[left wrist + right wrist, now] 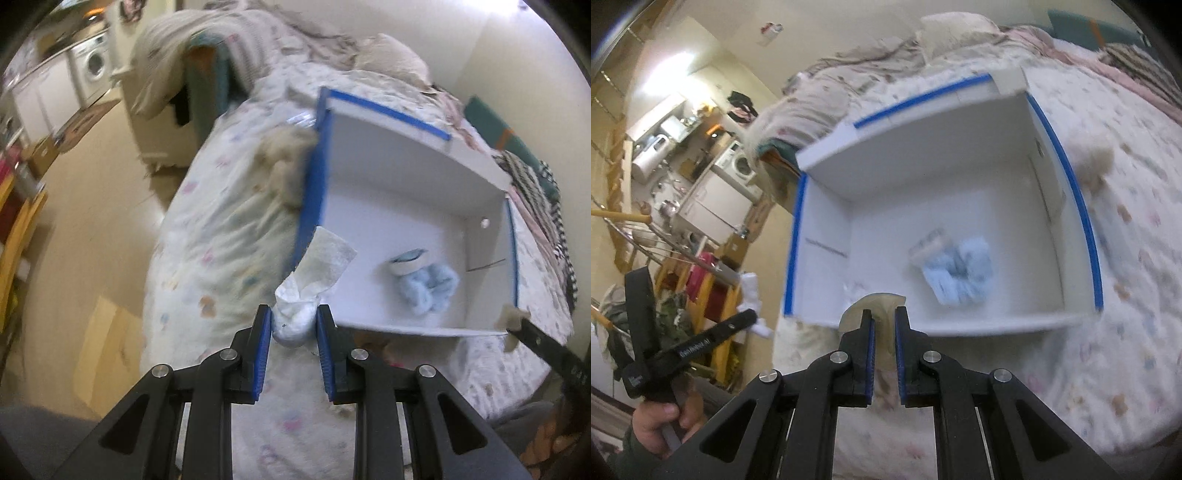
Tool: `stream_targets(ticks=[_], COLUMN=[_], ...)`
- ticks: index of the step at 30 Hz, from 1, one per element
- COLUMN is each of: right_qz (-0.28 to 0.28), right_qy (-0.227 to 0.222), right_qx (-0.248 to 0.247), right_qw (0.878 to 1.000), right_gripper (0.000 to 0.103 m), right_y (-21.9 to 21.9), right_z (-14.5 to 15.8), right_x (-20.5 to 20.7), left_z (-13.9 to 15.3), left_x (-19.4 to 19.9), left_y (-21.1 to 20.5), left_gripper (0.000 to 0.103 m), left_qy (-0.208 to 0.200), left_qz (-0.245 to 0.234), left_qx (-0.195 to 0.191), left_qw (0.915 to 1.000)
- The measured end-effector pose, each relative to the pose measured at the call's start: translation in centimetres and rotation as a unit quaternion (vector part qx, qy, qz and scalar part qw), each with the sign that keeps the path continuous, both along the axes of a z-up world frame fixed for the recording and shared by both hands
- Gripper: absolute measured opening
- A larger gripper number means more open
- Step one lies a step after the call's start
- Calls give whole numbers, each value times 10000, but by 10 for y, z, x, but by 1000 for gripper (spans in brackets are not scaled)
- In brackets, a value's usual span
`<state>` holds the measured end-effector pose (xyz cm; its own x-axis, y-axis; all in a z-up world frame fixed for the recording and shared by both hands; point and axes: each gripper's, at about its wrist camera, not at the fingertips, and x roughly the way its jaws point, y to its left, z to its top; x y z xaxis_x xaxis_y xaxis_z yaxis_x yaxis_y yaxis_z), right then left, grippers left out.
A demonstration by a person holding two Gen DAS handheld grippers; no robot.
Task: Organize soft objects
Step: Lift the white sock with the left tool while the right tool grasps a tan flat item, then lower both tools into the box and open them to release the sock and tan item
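Both tools gripping soft items over white box on bed.

Left tool (294, 325) part-closed, pads clamped on a crumpled white cloth (314, 266) at the box's (406, 199) near-left rim. Right tool (884, 325) nearly shut, pinching a thin cream-coloured soft piece (882, 301) above the box's near edge. Fluffy light-blue item (428, 288) lies inside the box; beige fluffy item (286, 162) on the bed (221, 221) against the box's outer wall.
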<state>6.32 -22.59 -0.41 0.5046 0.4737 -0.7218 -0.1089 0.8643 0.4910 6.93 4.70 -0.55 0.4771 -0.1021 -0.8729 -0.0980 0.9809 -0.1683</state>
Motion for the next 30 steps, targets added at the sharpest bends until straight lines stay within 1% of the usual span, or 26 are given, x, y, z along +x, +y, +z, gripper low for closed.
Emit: stream_targets(ticks=[5,8,10,13,15,18,20,24,25,28,30], right_qz=[4,12,-20,-77,-130,-163,-144,-125,-121,-86,-73], right_qy=[-164,-194,-142,-70,74,358,473,570,581,652,725], right_qx=[41,68,97,142,137,-54,-127,-260,-257,-312,-331], right_qw=[9999,9998,9998,9998,9998,9992,9987,9980,9979,9973,9968], right_gripper=[11,11,11,11,11,11,11,11,11,11,11], right_y=[3,4,5,5,4,5,7,10,10,12,14], right_z=[12,9,0,-19,-37,-61,-71,-81,-82,-88,-92], right_x=[29,44,53,63,67,72,76,83,84,88,90], left_z=[17,19,15,3,-6,-22,-34,-56,-60,-63,-66], left_x=[27,43,54,69,74,81,86,98,99,99,100], left_y=[-29,-47,-58,-73,-80,-86,-87,-88,-89,-91,-91], left_gripper=[22,22,22,22,22,22,22,22,22,22,22], left_qy=[-156,-174,-141,-58,-60,-111,-93,223,249,259,279], left_qz=[-428,-647,-793,-1012,-1130,-1262,-1254,-1128,-1140,-1148,-1164], left_qx=[64,133,166,266,336,465,479,326,290,418,404], left_qw=[9989,9977,9966,9945,9930,9909,9909,9928,9927,9922,9920])
